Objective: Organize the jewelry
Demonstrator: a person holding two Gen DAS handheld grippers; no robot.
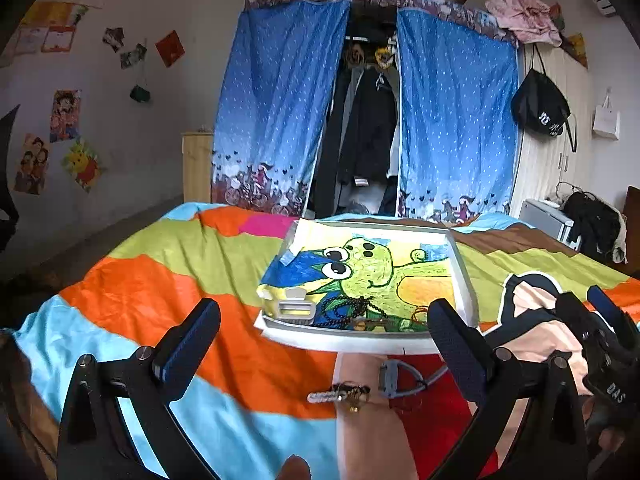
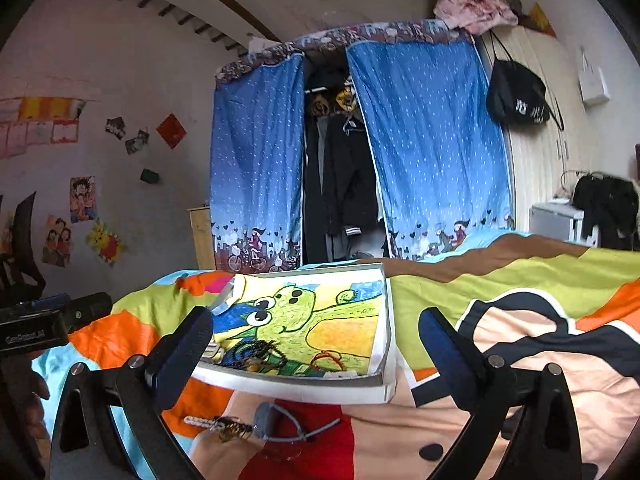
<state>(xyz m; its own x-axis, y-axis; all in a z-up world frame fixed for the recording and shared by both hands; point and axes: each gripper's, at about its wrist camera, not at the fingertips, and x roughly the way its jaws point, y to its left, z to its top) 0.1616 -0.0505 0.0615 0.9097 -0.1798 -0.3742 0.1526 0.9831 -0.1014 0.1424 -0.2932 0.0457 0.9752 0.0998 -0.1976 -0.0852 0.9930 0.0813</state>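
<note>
Both grippers, left (image 1: 324, 344) and right (image 2: 316, 344), had fingers spread wide, empty. Ahead, on the bed (image 1: 168, 280), lay a small gold-and-pearl trinket (image 1: 340, 395); black beads (image 1: 346, 310) sat coiled in the white tray (image 1: 340, 340).

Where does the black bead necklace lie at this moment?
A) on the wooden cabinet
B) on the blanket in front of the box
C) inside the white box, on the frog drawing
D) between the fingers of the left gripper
C: the black bead necklace lies inside the white box, on the frog drawing, near the front wall.
</note>
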